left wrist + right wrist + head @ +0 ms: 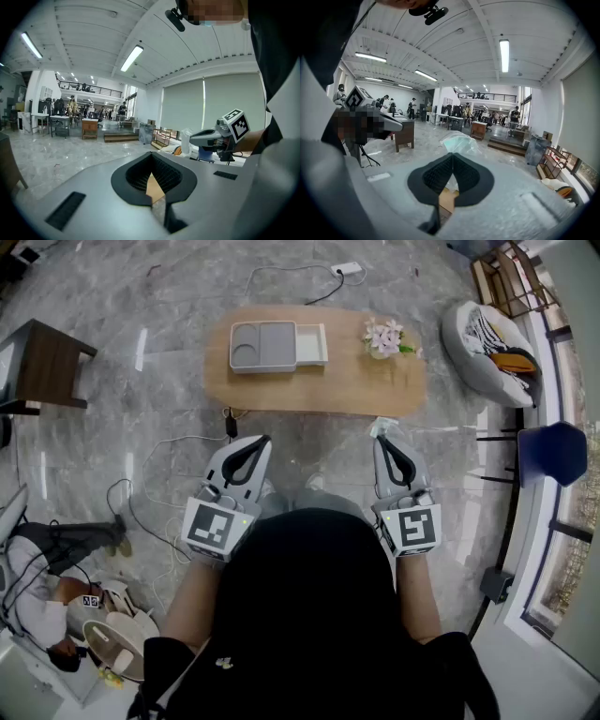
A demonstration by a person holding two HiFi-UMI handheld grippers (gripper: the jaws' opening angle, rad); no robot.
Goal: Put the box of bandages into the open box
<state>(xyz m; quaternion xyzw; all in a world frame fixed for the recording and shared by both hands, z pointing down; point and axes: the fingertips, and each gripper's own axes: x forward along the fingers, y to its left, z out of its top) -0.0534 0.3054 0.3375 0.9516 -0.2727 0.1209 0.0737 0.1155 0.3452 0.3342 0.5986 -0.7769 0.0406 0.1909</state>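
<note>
Head view: the person stands back from a low wooden surface point(319, 390). On it sits the white open box point(312, 343), touching a grey tray point(262, 345), with flowers point(384, 337) off to the right. The left gripper point(265, 440) is closed and empty. The right gripper point(379, 439) is closed, pinching a pale teal packet point(382, 427) at its tip. That is probably the bandages, and it is well apart from the open box. Left gripper view: the fingers point(136, 174) meet at the tips with nothing between them. Right gripper view: the fingers point(433, 176) clamp only the packet's edge, and the packet point(458, 140) sticks out past the tips. This looks like the carry step. The hold is thin, so move steadily, centre over the white box, lower it in before releasing, and stay clear of the flowers.
</note>
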